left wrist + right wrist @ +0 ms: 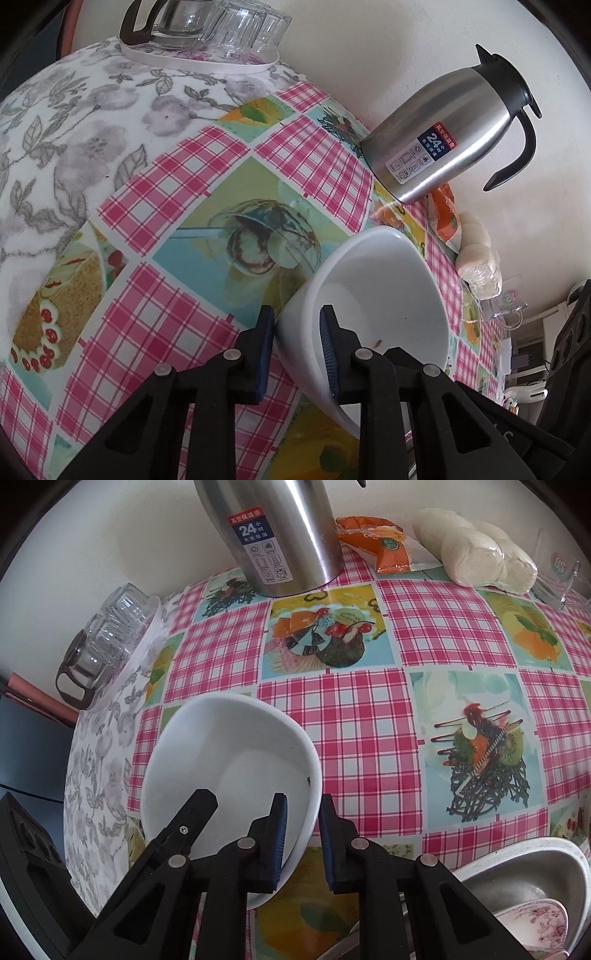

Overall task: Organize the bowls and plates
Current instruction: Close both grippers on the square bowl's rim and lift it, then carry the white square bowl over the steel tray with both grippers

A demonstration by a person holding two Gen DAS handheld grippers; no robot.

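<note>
both grippers clamp the white bowl (229,775): left gripper (297,347) on one rim, right gripper (301,840) on the opposite rim, near the table's (369,720) front edge.

Two close wrist views angled steeply down along their tongs, from opposite sides, sharing white bowl (384,295) and flask (280,535)
</note>
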